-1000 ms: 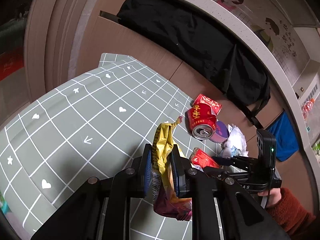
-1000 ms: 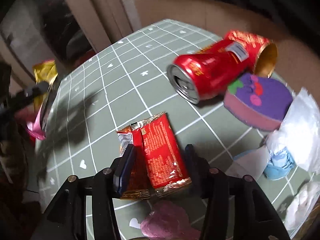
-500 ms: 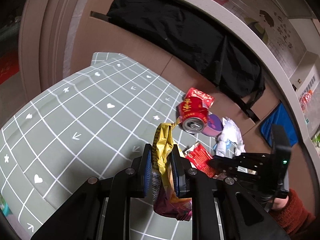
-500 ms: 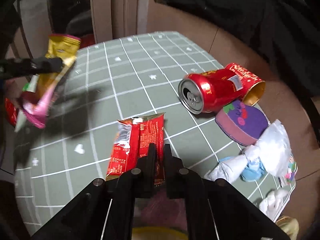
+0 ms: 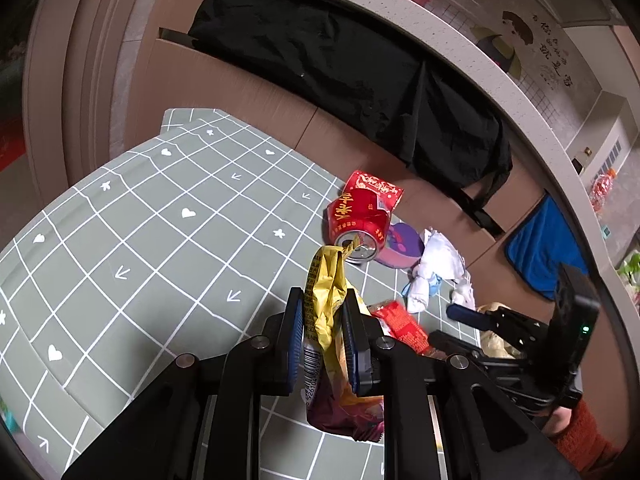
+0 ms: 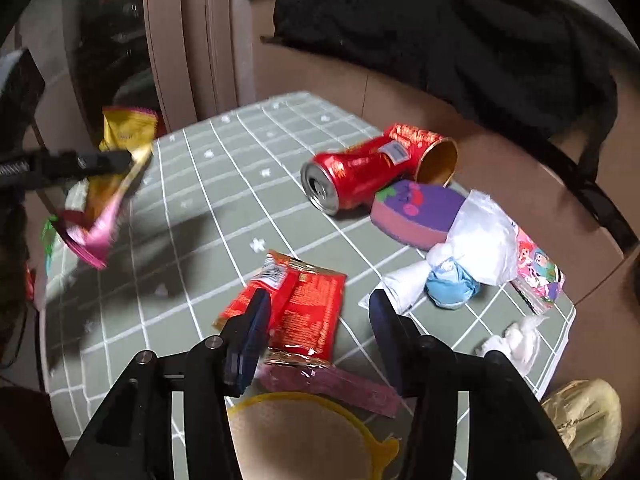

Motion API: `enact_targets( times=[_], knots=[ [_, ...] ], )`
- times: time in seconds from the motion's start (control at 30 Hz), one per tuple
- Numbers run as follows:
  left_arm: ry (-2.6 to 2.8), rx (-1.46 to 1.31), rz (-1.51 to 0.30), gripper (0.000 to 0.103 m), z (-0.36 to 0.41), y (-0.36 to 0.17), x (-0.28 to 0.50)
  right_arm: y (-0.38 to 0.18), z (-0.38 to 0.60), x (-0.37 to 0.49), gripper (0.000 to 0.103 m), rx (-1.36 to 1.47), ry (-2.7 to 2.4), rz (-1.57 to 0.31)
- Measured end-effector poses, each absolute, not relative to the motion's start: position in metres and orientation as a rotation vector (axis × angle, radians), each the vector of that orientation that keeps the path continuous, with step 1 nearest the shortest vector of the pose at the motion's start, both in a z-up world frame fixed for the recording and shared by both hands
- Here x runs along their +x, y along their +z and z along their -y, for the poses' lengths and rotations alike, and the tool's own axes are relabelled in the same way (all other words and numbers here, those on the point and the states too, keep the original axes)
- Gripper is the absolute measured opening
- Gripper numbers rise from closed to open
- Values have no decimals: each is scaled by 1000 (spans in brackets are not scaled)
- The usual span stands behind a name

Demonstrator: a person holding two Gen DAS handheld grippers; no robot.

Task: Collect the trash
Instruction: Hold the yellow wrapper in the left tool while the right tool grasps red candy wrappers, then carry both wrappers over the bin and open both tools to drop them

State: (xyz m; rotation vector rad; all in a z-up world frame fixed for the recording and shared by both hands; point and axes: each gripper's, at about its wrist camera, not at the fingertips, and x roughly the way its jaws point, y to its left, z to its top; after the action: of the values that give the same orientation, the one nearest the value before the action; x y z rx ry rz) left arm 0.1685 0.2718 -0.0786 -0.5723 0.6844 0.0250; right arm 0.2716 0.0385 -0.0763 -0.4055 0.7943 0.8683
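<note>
We hold a tool in each hand, and we are picking up trash from the desk (image 6: 200, 184) with the green checked cloth.

The left tool (image 5: 322, 344) is shut tight on a yellow snack bag (image 5: 326, 300). The bag stands up between the two blue pads, with its crumpled top poking up and its pink bottom hanging down below them. It hangs in the air over the desk.

The right tool (image 6: 320, 322) has its jaws opening. The red wrapper (image 6: 308, 304) lies flat on the desk between them. The left pad is right at the wrapper's left edge, maybe just touching it. The right pad stands apart from it, so nothing is squeezed.

We think the job now is to grab this red wrapper. The wrapper is long and flat. Its long side runs from near us up and away toward the red can (image 6: 352, 176), tipped a bit to the left. Its torn silver end points away from us. The pads sit on both sides of the long way, and that is good, because they close across the short, narrow way.

To do it well, we should bring the right tool lower, so the pads reach the cloth. Then we close slowly and pinch the wrapper in its middle. A flat wrapper can slip out, so we should scoop a little under its edge.

The can lies on its side with its open top facing us.
</note>
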Motion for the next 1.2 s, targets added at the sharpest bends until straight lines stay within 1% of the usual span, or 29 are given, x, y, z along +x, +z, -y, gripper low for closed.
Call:
enact_targets(
  times=[0.03, 0.07, 0.37, 0.4, 0.43, 0.47, 0.53, 0.57, 0.67, 0.8, 0.93, 1.2],
  knots=[
    [26, -575, -685, 19, -273, -79, 168, -78, -43, 270, 49, -404, 889, -812],
    [28, -577, -684, 19, -273, -80, 168, -81, -49, 269, 46, -410, 892, -827],
    [63, -542, -688, 19, -275, -85, 164, -123, -94, 281, 45, -455, 813, -935],
    [64, -542, -690, 19, -275, -86, 163, -127, -96, 282, 43, -475, 804, -932],
    [65, -542, -691, 19, -275, -86, 163, -128, -98, 281, 35, -489, 800, -924],
    [65, -540, -692, 19, -275, -86, 163, -127, -97, 281, 30, -487, 800, -919],
    [62, -531, -690, 19, -274, -83, 163, -118, -90, 280, 24, -453, 827, -892],
    [61, -523, -686, 19, -272, -81, 164, -108, -84, 280, 24, -431, 835, -865],
    [47, -493, -660, 19, -262, -67, 170, -74, -62, 275, 23, -395, 824, -753],
    [10, -445, -627, 19, -240, -44, 181, -36, -33, 271, 23, -340, 808, -660],
    [-36, -363, -583, 19, -205, -16, 195, -1, 4, 267, 23, -297, 764, -570],
    [-155, -221, -449, 19, -114, 43, 226, 52, 96, 256, 23, -234, 606, -421]
  ],
)
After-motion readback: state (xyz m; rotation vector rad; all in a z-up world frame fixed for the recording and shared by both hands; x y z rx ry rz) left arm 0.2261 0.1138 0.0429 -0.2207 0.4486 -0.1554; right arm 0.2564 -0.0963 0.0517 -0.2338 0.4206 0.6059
